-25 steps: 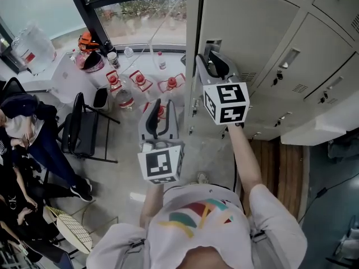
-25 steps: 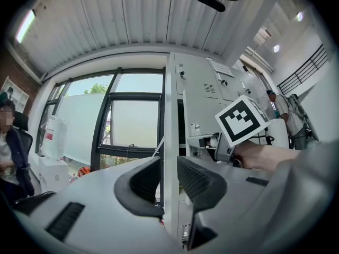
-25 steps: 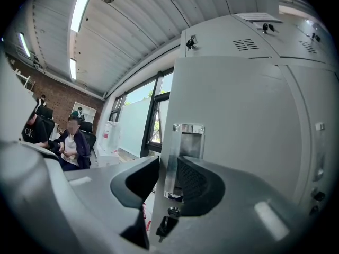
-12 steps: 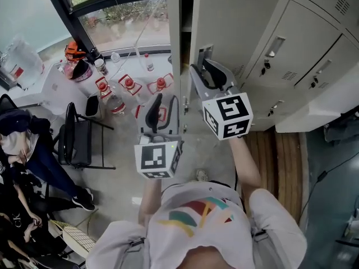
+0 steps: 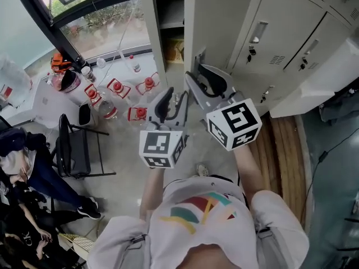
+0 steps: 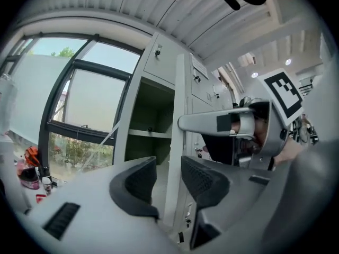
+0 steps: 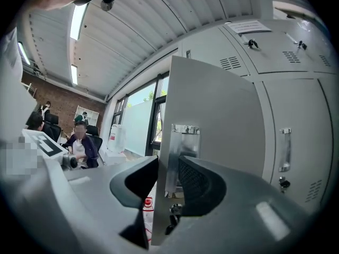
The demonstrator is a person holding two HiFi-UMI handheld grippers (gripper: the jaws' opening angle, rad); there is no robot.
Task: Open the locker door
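The grey locker door [image 5: 224, 32] stands swung out from its open compartment [image 5: 171, 24], whose shelf shows in the left gripper view. My right gripper [image 5: 196, 78] is shut on the door's free edge beside the latch plate [image 7: 183, 157]. In the right gripper view the door [image 7: 217, 120] runs between the pads [image 7: 198, 184]. My left gripper [image 5: 171, 100] hovers just left of that edge, and its jaws are opening with nothing between them. In the left gripper view the left gripper [image 6: 168, 168] faces the door edge [image 6: 177, 142].
Closed lockers [image 5: 280, 27] continue to the right of the open one. Red-capped water bottles [image 5: 118, 88] stand on the floor under the window, with a black chair [image 5: 73, 144] and seated people [image 5: 22, 150] further left. A wooden strip [image 5: 283, 150] runs along the locker base.
The door has swung wider open with my right gripper holding its edge. My left gripper has spread its jaws and drifted right, closer to the door.
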